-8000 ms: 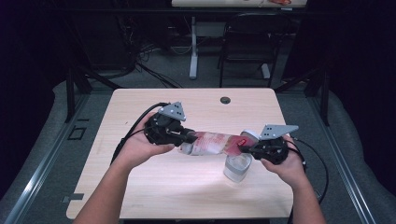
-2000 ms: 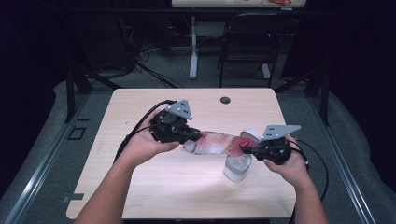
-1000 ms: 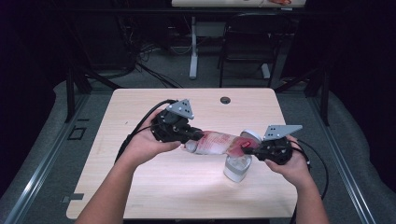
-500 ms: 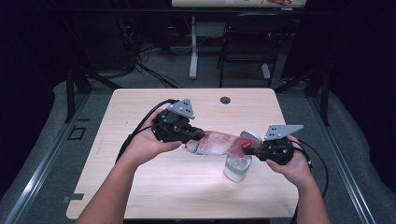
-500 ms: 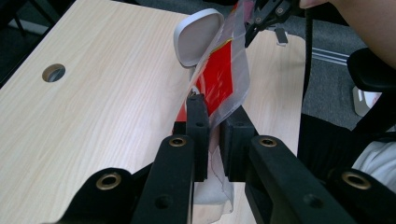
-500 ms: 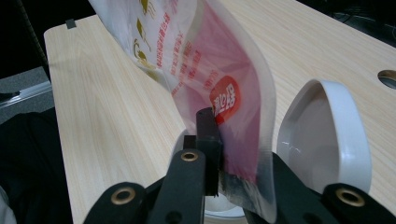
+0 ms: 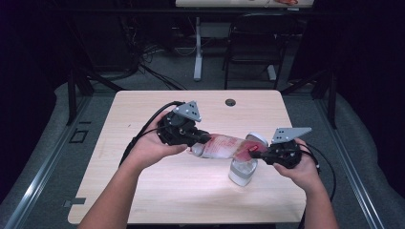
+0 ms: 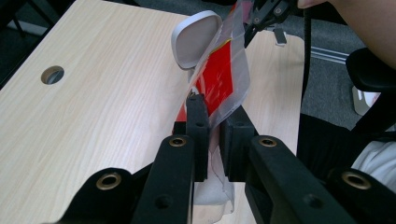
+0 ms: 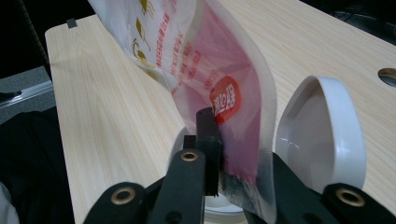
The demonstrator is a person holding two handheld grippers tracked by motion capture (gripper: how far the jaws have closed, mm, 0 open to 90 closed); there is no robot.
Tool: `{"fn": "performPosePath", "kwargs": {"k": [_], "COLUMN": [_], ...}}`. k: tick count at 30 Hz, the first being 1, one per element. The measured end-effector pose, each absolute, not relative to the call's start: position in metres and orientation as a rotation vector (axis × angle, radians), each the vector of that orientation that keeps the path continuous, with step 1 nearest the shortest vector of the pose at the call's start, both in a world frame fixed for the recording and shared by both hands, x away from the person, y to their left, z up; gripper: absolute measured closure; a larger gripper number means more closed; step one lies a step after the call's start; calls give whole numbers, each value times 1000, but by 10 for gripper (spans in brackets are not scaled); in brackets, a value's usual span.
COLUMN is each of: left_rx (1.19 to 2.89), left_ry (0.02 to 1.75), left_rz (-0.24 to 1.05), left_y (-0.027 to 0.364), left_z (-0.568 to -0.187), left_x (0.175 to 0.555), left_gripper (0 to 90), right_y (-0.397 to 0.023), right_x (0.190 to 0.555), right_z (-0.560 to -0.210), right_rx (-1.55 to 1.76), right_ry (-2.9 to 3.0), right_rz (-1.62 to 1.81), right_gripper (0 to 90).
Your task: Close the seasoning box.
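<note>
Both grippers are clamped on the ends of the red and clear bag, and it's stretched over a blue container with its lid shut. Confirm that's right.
One thing is off: the container is white with its lid flipped open, as the right gripper view shows. The left gripper and right gripper do clamp the ends of the bag.

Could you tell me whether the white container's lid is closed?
No, the container stands with its lid flipped open, under the bag.
</note>
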State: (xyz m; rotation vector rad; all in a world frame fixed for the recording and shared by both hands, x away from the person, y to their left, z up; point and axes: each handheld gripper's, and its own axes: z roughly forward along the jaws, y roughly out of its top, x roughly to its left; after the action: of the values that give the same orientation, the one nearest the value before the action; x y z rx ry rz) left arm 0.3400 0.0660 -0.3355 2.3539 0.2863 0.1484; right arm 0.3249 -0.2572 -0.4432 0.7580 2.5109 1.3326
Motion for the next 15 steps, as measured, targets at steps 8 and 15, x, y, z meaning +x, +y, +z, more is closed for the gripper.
{"fn": "performPosePath", "kwargs": {"k": [8, 15], "left_rx": [2351, 2356], "left_ry": [286, 277], "left_rz": [150, 152], "left_y": [64, 63], "left_z": [-335, -333], "left_x": [340, 339], "left_gripper": [834, 834], "right_y": [-259, -260], "right_x": [325, 324], "right_z": [-443, -443], "right_rx": [758, 756], "right_ry": [2518, 2527], "right_rz": [1329, 1331], "right_gripper": [883, 884]}}
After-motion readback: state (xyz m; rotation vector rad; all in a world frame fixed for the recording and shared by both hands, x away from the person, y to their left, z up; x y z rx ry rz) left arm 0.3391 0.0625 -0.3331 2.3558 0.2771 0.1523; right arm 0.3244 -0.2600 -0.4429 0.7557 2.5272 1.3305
